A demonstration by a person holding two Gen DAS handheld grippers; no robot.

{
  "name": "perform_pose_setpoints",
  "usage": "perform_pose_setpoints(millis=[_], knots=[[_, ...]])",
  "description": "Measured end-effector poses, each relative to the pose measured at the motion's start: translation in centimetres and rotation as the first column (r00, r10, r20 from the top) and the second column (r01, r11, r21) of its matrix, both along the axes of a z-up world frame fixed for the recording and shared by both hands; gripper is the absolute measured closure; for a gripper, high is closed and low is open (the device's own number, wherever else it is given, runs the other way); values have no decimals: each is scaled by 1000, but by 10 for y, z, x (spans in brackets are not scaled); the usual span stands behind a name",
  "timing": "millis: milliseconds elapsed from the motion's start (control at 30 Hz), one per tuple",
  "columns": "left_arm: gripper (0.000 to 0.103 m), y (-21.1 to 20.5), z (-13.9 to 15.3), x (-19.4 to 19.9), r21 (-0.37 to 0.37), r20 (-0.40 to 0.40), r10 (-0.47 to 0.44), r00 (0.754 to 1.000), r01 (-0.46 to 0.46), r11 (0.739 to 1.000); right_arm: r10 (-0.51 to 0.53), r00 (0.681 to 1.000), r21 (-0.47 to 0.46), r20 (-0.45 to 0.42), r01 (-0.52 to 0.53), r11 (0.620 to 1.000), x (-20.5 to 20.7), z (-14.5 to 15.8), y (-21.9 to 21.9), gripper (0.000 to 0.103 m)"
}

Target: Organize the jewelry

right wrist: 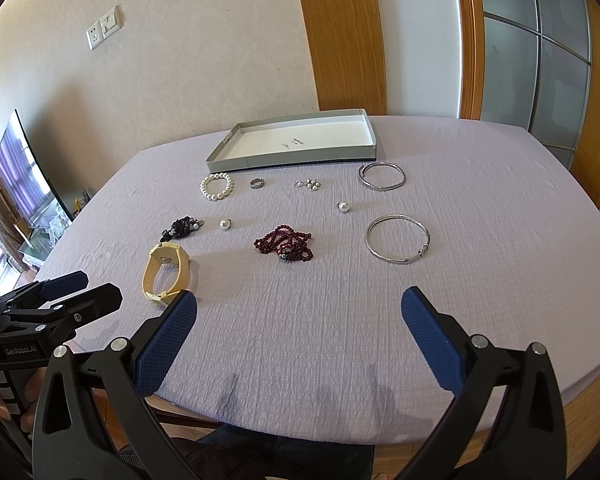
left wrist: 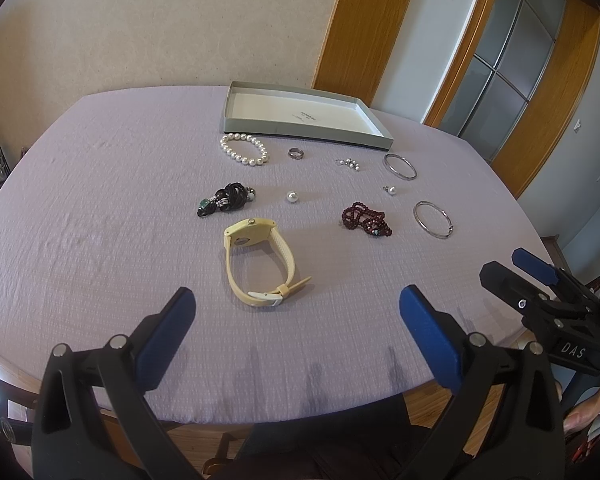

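Left gripper (left wrist: 296, 312) is held with jaws spread wide, nothing between them, above the near edge of the lilac tablecloth (left wrist: 100, 240). Right gripper (right wrist: 299, 318) is likewise released and holds nothing. Nearest is laid a yellow watch (left wrist: 256, 264) on its side. Beyond it are set a black bead cluster (left wrist: 224, 198), a loose pearl (left wrist: 291, 196), a dark red bead string (right wrist: 285, 243) and a silver bangle (right wrist: 397, 239). Farther are seen a pearl bracelet (left wrist: 244, 149), a ring (left wrist: 296, 153), small charms (left wrist: 348, 163) and a second bangle (right wrist: 382, 176). A grey tray (left wrist: 300, 130) is placed farthest, with no jewelry in it.
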State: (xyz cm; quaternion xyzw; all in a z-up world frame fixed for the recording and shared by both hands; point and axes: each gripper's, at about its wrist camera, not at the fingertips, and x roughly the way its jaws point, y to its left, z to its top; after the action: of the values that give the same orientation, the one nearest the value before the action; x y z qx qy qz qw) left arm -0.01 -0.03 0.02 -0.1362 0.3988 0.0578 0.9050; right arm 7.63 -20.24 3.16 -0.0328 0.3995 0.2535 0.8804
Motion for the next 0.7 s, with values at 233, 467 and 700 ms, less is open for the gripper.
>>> perform_pose_setpoints(millis=[233, 467, 700], knots=[[2, 0, 0, 0, -1, 0, 0, 1000, 0, 1000, 0, 1000, -1, 0, 0, 1000, 0, 0, 0, 1], [2, 0, 0, 0, -1, 0, 0, 1000, 0, 1000, 0, 1000, -1, -1, 0, 1000, 0, -1, 0, 1], [2, 0, 0, 0, -2, -1, 0, 1000, 0, 1000, 1, 1000, -3, -2, -1, 1000, 0, -1, 0, 1]])
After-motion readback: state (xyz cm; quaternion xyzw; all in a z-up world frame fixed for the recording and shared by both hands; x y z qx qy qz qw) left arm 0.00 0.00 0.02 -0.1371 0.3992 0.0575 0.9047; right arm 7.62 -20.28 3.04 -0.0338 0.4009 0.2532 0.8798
